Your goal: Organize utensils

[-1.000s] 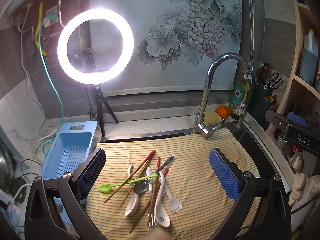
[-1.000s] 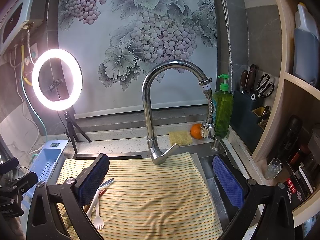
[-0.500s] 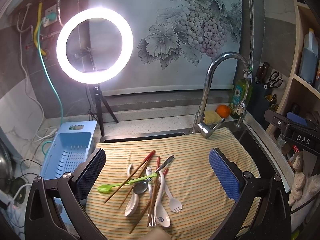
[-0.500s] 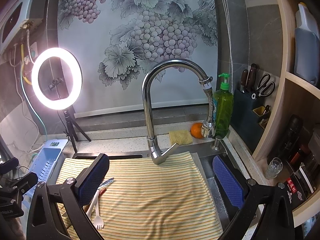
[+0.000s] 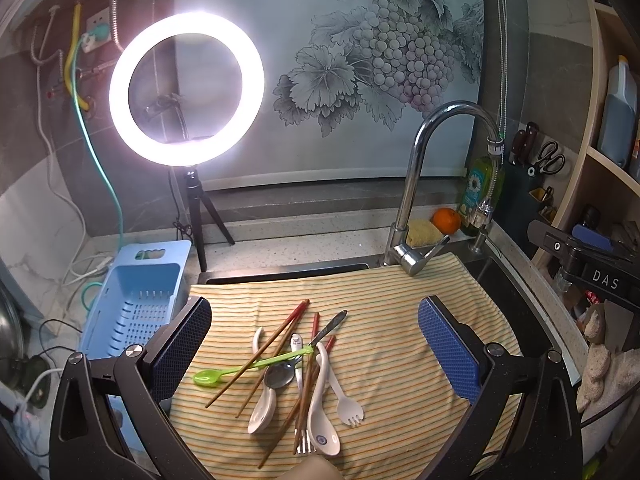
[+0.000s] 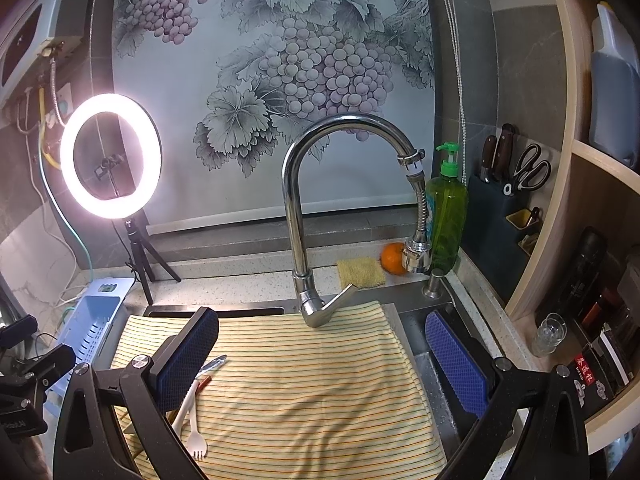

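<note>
A pile of utensils lies on the striped cloth (image 5: 400, 320): red-tipped wooden chopsticks (image 5: 260, 350), a green plastic spoon (image 5: 212, 377), a metal spoon (image 5: 280, 374), white ceramic spoons (image 5: 324, 416), a white spork (image 5: 346, 400) and a knife (image 5: 330, 326). My left gripper (image 5: 316, 348) is open and empty, held above the pile. My right gripper (image 6: 320, 360) is open and empty over the right part of the cloth; the spork (image 6: 196, 432) shows by its left finger. A blue slotted basket (image 5: 136, 300) stands left of the cloth.
A chrome faucet (image 6: 304, 220) rises behind the cloth. A ring light (image 5: 186, 88) on a tripod stands at the back left. A green soap bottle (image 6: 446, 208), an orange (image 6: 394, 258), a sponge (image 6: 360, 272) and a knife block (image 6: 504, 200) line the back right. Shelves stand at the right.
</note>
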The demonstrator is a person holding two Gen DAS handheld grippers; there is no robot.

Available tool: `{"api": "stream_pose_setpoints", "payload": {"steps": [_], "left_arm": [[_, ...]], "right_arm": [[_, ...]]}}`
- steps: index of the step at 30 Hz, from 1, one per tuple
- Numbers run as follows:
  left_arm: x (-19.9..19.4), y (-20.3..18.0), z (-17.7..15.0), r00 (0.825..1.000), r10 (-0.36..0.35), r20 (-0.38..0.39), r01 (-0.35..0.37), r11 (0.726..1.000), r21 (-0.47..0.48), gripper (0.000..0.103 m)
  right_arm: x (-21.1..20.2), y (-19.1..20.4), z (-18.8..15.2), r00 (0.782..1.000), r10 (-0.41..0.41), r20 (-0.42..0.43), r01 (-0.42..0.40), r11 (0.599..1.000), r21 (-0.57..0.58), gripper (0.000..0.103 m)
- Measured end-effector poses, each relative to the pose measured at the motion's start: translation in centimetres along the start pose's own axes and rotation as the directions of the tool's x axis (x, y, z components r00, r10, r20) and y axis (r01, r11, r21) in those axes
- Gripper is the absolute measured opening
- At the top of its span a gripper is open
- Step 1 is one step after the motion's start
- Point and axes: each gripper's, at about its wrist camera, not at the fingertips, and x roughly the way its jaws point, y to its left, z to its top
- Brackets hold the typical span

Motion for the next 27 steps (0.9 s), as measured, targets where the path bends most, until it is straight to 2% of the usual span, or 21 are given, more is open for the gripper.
{"api": "stream_pose_setpoints", "payload": {"steps": [9,18,21,27], "left_arm": [[0.2,2.9,-0.7,0.998,0.065,-0.025,-0.066,0.997,-0.046,0.102],[0.2,6.7,-2.4,0.99,0.121,-0.07,-0.129,0.985,-0.117,0.102],[0.4,7.2,-3.1,0.986,0.139,-0.09,-0.149,0.982,-0.12,0.102],[0.3,8.2,-4.9,0.978,0.161,-0.134,-0.18,0.974,-0.138,0.095]], "right_arm": [[1.3,-0.6,-0.3,0.999,0.044,-0.026,-0.044,0.999,0.026,0.102],[3.1,0.7,-0.9,0.987,0.145,-0.071,-0.144,0.989,0.012,0.102],[3.9,1.3,-1.1,0.975,0.203,-0.095,-0.203,0.979,0.012,0.102],[6.7,2.2,-1.8,0.93,0.322,-0.179,-0.314,0.947,0.071,0.102]]}}
